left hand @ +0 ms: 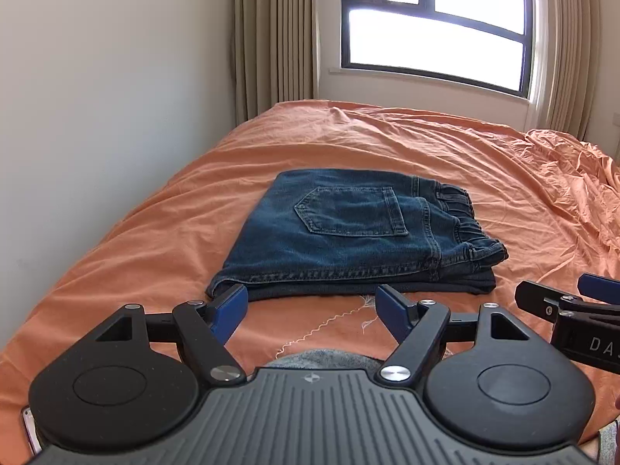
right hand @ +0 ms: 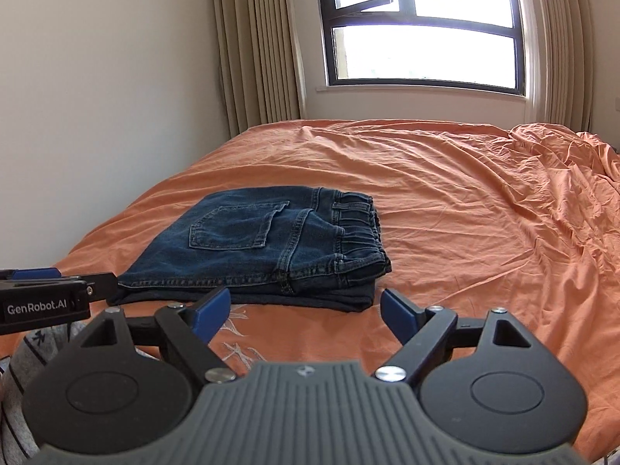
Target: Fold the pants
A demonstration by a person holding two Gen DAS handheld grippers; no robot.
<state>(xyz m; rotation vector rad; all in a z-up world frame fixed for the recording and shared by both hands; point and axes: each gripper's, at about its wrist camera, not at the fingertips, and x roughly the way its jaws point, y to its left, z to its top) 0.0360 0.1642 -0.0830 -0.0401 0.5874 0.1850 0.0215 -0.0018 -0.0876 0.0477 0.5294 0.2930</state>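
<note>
Hanging spread apart and empty, the left gripper (left hand: pixel 311 307) and right gripper (right hand: pixel 305 307) sit just near of the folded jeans (left hand: pixel 348 232) (pocket up), which lie on the orange bed (left hand: pixel 445 155).

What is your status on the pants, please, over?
Left gripper open, empty; right gripper open, empty. Jeans folded in a flat stack on the orange bedsheet, pocket up. Nothing in the way.
</note>
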